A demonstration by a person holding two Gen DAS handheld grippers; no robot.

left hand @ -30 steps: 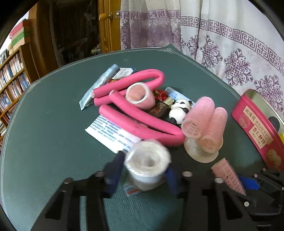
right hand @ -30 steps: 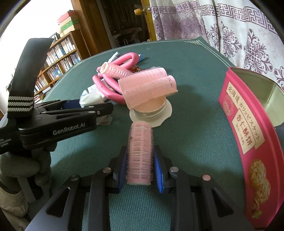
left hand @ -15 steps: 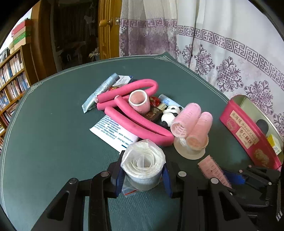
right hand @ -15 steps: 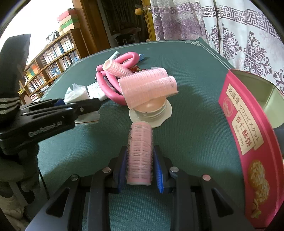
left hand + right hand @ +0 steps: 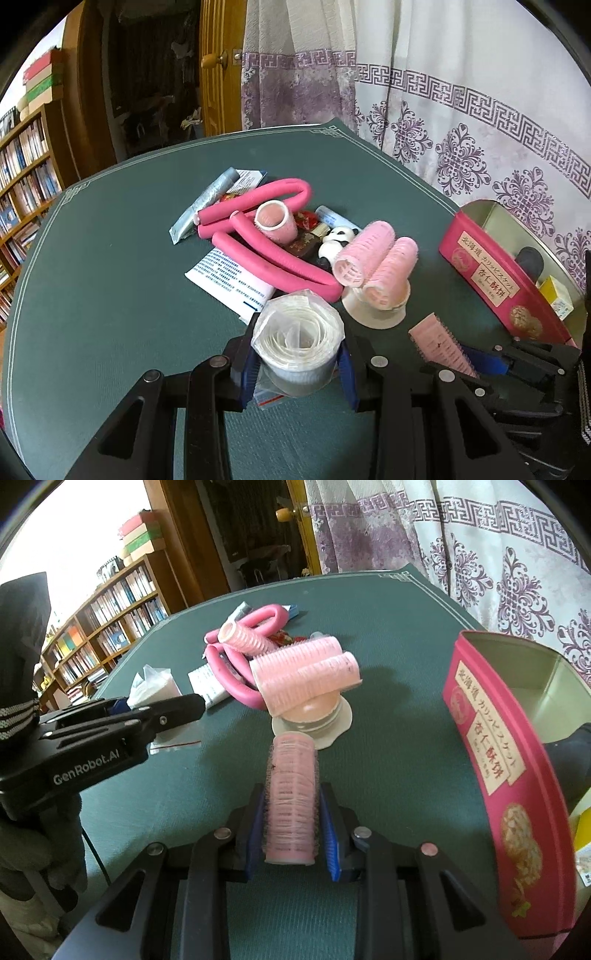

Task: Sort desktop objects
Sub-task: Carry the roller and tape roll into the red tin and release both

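Nearest the left wrist camera, the left gripper [image 5: 297, 365] was clenched on a bagged roll of white tape [image 5: 298, 343], its blue pads pressed against both sides of the roll. The roll appeared to be held clear of the green table mat [image 5: 92, 295], with the corner of its plastic bag hanging below. Nearest the right wrist camera, the right gripper [image 5: 292, 825] was clamped on a pale pink hair roller [image 5: 292, 797], held lengthwise between the blue pads and projecting forward of them.

The step in hand was judged to be the carry: one item had been picked up by each gripper and neither had yet been deposited.

Just beyond the held items, two larger pink rollers [image 5: 373, 264] were seen resting across a white suction cup [image 5: 375, 314]. Behind them lay the remaining pile: pink foam rods [image 5: 273, 258], a further roller [image 5: 275, 219], a panda figurine [image 5: 336, 242], a printed leaflet [image 5: 229, 282] and a silver-blue tube [image 5: 207, 201].

To the right, an open red biscuit tin [image 5: 491, 738] was positioned, with some items already inside.

The next move was judged to call for each held item to be carried over the tin wall, lowered inside and released only once clear of the rim. The two grippers were close together, so staggered approaches would be required.
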